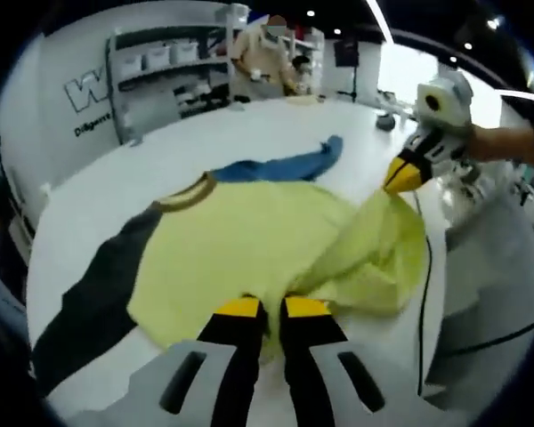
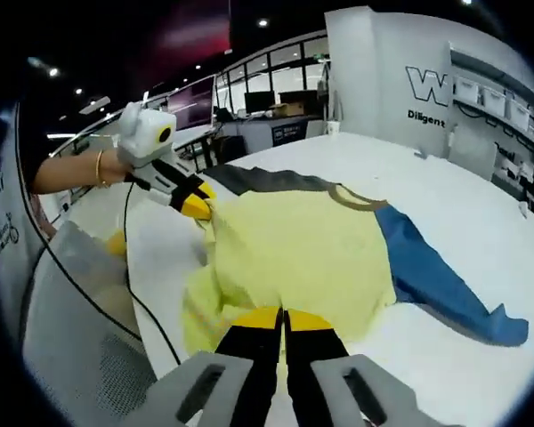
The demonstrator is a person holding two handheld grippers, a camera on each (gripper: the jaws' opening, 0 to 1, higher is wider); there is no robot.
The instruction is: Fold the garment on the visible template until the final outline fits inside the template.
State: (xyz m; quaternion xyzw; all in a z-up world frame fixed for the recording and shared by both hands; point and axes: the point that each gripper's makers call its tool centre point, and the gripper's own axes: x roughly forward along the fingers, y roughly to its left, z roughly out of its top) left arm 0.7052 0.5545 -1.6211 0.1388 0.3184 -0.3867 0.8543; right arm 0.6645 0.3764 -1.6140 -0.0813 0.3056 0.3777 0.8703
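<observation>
Apparently both grippers (image 1: 273, 307) (image 2: 283, 318) pinching garment (image 1: 249, 245), shelving (image 1: 165, 67) behind

left tool (image 1: 273, 308) jaws closed | right tool (image 2: 283, 318) jaws closed

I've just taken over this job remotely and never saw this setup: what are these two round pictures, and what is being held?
There is no robot. A person holds one pair of tongs in each hand, and a camera rides on each pair, looking along its jaws.

In the left gripper view, the left tongs are shut on the hem of a yellow shirt with one dark sleeve and one blue sleeve, lying on a white table. The other tongs come in from the right.

In the right gripper view, the right tongs are shut on the same shirt's edge.
</observation>
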